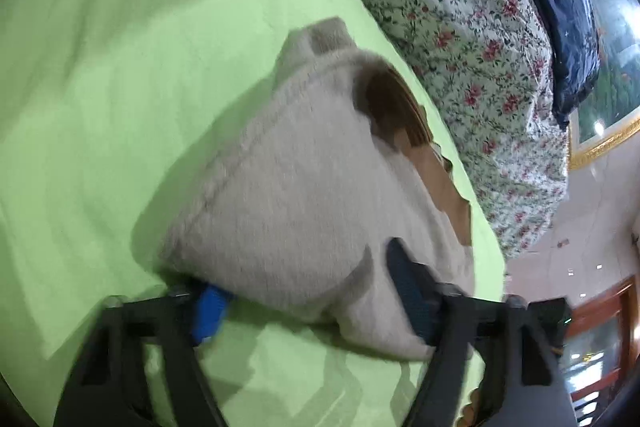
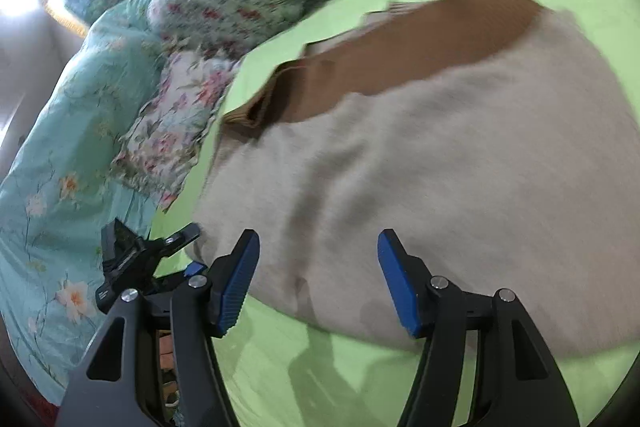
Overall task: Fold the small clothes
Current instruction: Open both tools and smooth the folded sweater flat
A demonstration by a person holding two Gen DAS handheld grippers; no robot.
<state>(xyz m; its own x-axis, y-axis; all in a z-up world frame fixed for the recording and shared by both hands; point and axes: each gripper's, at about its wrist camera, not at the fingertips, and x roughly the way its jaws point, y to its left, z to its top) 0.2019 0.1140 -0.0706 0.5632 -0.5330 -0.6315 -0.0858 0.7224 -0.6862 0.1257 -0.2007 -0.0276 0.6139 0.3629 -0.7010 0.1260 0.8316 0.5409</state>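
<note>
Pale beige, fleecy and thick, the small knitted garment [image 1: 288, 187] lies spread on the lime-green bed sheet [image 1: 100, 87], with a brown panel with a stepped edge [image 1: 400, 115] running along its far side. In the left wrist view the near edge of this garment sits between the left tongs [image 1: 308, 291]: one blue pad [image 1: 210, 311] is tucked under the cloth and the other dark pad [image 1: 412, 291] lies on top of it. The picture is blurred, so I cannot tell whether the pads press on the fabric or merely bracket it.

In the right wrist view the right tongs [image 2: 318, 283] stand spread, their blue ribbed pads [image 2: 236, 283] well apart just over the near hem of the beige garment. The cloth shows between them, but neither pad can be seen pressing on it. Beside the garment's left corner in this view, the black body of the left tongs [image 2: 132, 259] reaches in to the same hem.

Beyond the garment, past its brown panel, a white quilt printed with small red flowers [image 1: 460, 27] is heaped along the edge of the green sheet. A dark navy cloth [image 1: 560, 7] lies behind that quilt. To the left of the garment in the right wrist view, a turquoise floral bedspread [image 2: 60, 155] lies beside the flowered quilt.
</note>
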